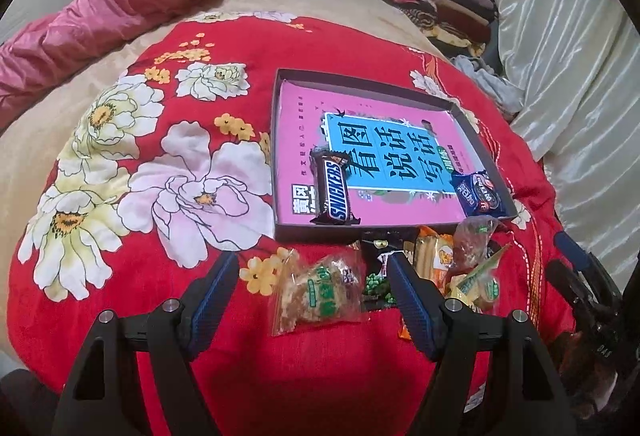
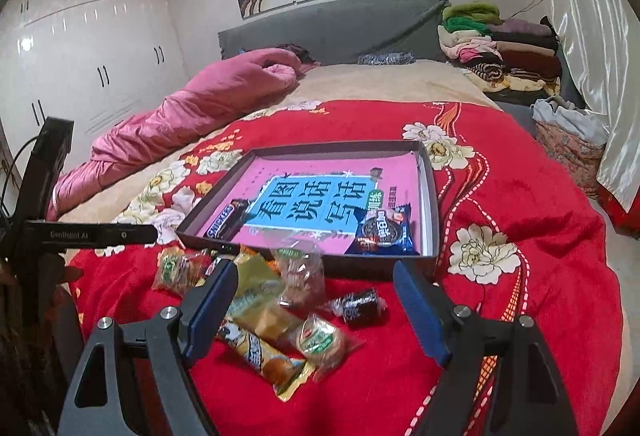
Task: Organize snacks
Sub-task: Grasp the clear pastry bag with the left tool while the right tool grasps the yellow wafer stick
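hovering wide open and empty over loose snacks (image 2: 280, 300) on the red bed cover (image 1: 132, 276): left gripper (image 1: 312, 296), right gripper (image 2: 314, 300). farther back, lying inside the box (image 1: 280, 156): snickers bar (image 1: 334, 188), oreo pack (image 2: 384, 232).

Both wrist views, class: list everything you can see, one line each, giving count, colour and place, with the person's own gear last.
Tray: one, dark, on the red blanket.
Book: one, pink and blue, lining the tray.
Snickers bar: one, brown, in the tray's near left corner.
Oreo pack: one, blue, in the tray's near right corner.
Loose snacks: several, mostly clear, green and yellow wrappers, piled on the blanket in front of the tray.
Black-wrapped snack: one, right of the pile.
Blanket: one, red with flowers, over the bed.
Quilt: one, pink, far left.
Folded clothes: one stack, mixed colours, by the headboard.
Left gripper: jaws open, empty.
Right gripper: jaws open, empty.
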Available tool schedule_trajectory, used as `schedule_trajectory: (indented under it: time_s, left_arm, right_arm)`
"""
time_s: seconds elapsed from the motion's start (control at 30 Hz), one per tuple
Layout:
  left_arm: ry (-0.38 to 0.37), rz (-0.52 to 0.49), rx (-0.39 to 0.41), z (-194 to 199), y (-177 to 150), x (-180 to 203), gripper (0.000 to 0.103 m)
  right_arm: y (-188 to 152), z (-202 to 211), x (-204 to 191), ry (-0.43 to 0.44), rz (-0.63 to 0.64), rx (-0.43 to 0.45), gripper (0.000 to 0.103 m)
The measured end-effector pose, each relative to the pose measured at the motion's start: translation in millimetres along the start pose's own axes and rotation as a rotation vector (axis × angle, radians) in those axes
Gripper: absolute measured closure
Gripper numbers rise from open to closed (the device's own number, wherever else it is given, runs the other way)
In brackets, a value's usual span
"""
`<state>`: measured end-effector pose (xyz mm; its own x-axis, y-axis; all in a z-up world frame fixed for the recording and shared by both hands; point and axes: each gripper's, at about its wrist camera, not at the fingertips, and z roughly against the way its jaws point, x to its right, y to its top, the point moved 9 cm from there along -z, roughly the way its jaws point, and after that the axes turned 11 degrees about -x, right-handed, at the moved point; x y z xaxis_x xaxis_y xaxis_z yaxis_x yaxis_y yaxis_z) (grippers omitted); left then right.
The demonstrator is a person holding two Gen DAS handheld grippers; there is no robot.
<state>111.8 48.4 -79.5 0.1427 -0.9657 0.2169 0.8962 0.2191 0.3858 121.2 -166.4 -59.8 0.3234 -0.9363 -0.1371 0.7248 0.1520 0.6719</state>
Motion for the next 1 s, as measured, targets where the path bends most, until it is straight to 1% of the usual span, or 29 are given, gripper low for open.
schedule_trajectory:
  time_s: [0.23,0.47,0.8,0.87,1.0]
  left_arm:
    - [0.002,-0.009,-0.015,1,-8,0,0.026]
    - [0.003,-0.022,-0.044,-6,-18,3,0.026]
    - [0.006,-0.027,-0.078,-18,-25,2,0.026]
    - [0.005,-0.024,-0.088,-21,-26,2,0.026]
    - [0.003,-0.023,-0.1,-26,-29,1,0.026]
  right_arm:
    - [-8,0,-7,-0.002,0.02,-0.021,0.023]
    - [-16,-4,-24,0.006,0.082,-0.055,0.023]
    - [-36,-27,-54,0.032,0.212,-0.156,0.023]
    - [-41,-33,-59,0.031,0.238,-0.182,0.025]
    - [-50,-44,-65,0.033,0.271,-0.23,0.04]
